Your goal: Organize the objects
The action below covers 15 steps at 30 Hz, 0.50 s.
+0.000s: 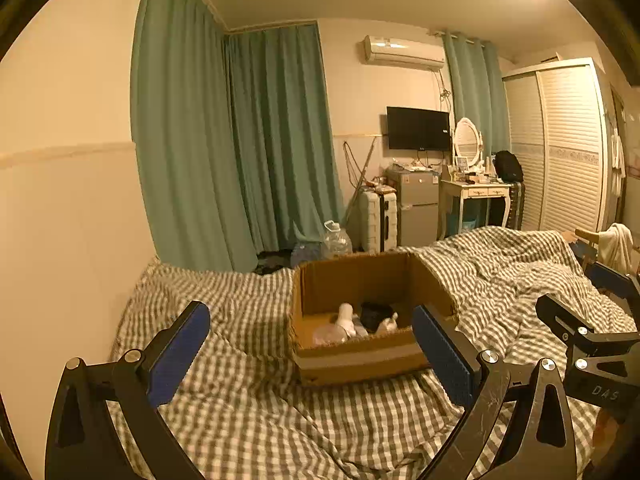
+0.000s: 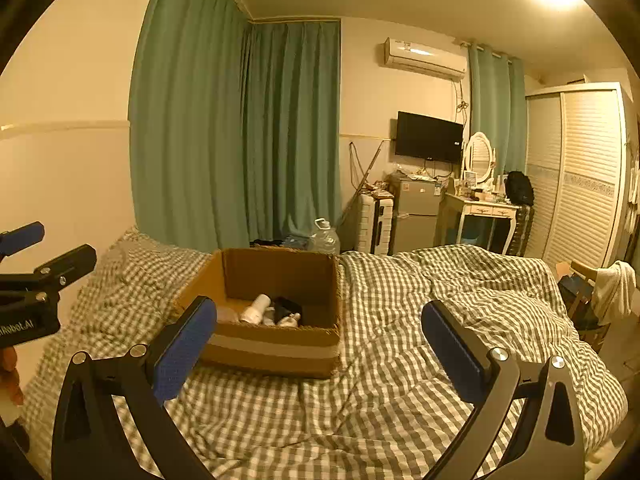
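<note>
Both grippers, left (image 1: 311, 334) and right (image 2: 319, 330), hover over the bed (image 2: 400, 320), jaws released, empty. Box (image 2: 276, 350) sits on the bed holding a white bottle (image 2: 256, 308) and dark item (image 2: 286, 308). Likely near done; next move needs another loose object, none visible.

Matt brown cardboard box (image 1: 362, 354) is sitting on soft checked cloth quilt (image 1: 248, 408); at three o'clock, matt black metal right gripper (image 1: 600, 300) is showing.
</note>
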Available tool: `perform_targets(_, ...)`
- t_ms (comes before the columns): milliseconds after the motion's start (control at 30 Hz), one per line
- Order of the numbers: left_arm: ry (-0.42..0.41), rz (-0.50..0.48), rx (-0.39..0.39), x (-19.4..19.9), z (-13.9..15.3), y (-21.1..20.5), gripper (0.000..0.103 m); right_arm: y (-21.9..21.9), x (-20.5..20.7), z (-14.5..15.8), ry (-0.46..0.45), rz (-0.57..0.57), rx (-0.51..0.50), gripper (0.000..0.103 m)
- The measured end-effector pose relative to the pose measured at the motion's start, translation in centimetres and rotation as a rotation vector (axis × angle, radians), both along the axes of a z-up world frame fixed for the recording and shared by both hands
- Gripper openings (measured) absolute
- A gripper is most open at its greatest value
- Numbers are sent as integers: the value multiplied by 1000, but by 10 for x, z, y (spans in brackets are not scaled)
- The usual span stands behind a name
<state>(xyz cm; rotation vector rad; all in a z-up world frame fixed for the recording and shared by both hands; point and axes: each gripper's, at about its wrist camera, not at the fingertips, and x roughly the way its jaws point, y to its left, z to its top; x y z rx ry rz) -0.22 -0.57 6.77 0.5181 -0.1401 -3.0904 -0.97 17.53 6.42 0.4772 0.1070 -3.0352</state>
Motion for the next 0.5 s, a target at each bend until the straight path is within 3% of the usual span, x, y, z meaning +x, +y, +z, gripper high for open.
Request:
perform_targets(167,5,29,-20,-2,-28,3,103,4,-9,-27,-28,-6,21,102)
perform_targets(333,-18,26,44,1,-51,-2,103,8,-15,-48,-64,1,27,102)
perform_targets(500,-52,11,-1,-1,-65,6,103,6,-16,-54,-59,4,25,102)
